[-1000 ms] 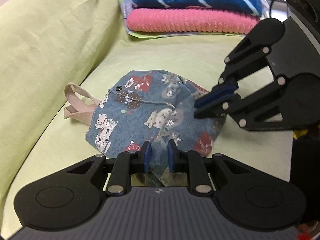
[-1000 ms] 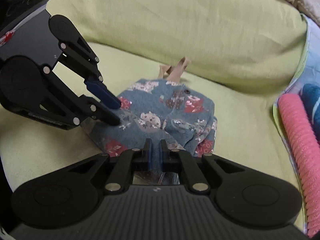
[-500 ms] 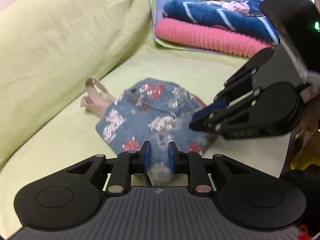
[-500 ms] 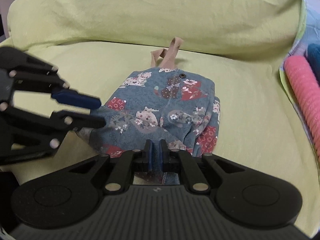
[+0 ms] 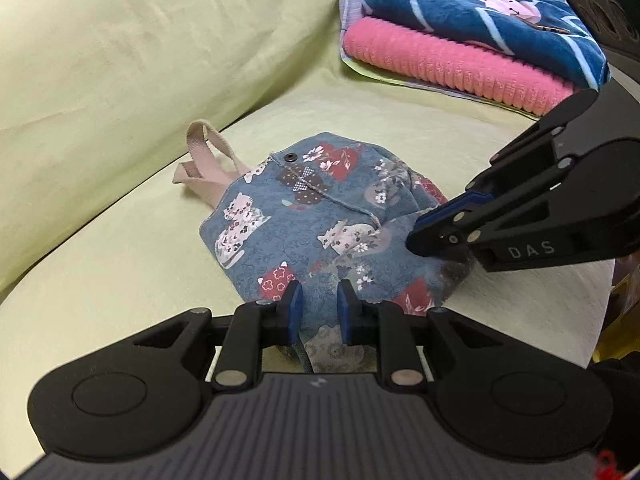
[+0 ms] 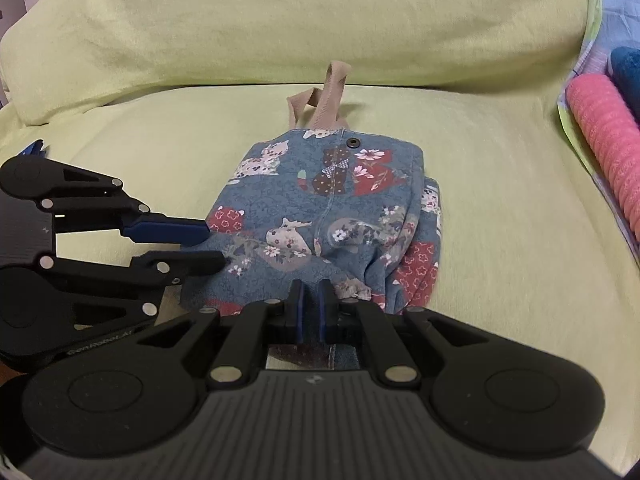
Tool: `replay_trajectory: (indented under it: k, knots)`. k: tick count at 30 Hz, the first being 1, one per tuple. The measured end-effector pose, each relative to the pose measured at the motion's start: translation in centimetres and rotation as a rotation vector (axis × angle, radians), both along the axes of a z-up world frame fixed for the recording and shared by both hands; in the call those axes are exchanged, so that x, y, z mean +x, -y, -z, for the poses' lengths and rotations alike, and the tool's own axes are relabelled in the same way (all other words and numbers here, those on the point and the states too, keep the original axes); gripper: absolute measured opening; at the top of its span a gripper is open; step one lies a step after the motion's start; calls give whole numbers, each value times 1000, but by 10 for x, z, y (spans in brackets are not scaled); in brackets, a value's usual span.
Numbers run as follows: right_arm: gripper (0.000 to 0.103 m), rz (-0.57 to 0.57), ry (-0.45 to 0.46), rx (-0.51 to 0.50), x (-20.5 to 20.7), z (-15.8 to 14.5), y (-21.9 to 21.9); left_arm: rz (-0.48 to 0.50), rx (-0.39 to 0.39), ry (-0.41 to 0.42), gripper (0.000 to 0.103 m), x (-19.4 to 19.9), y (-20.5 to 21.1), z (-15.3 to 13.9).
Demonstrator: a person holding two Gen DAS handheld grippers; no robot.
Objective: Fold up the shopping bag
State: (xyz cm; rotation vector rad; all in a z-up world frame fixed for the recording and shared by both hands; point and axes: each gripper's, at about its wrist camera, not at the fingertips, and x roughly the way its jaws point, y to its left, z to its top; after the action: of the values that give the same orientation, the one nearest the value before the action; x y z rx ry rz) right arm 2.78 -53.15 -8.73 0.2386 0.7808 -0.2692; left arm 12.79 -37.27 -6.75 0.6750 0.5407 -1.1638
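The shopping bag (image 5: 320, 216) is blue cloth printed with cats and flowers, folded into a small bundle on the yellow-green couch seat (image 5: 120, 264). Its beige handles (image 5: 208, 160) stick out at the far end toward the backrest. My left gripper (image 5: 319, 308) is closed on the near left edge, with bunched cloth filling the gap between its blue pads. In the right wrist view the bag (image 6: 332, 208) lies straight ahead, handles (image 6: 320, 100) away from me. My right gripper (image 6: 311, 308) is shut on the near edge, and the left gripper (image 6: 212, 246) comes in from the left.
The couch backrest cushion (image 6: 280, 20) rises just behind the bag. A folded pink blanket (image 5: 452, 64) with a blue towel (image 5: 480, 20) on top lies on the seat to the right. The seat's front edge (image 5: 600, 300) drops off at the right.
Both grippers have rolled, so the bag sits more level in each view. Both keep their hold on the near edge. The right gripper has shifted a little sideways.
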Motion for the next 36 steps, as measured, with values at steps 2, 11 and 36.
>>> replay_trajectory:
  k: [2, 11, 36]
  knots:
    - [4, 5, 15, 18, -3, 1, 3, -4, 1, -3, 24, 0, 0, 0]
    - [4, 20, 31, 43, -7, 2, 7, -12, -11, -9, 24, 1, -2, 0]
    - [4, 16, 54, 72, -11, 6, 13, 35, 2, 113, 24, -16, -7, 0]
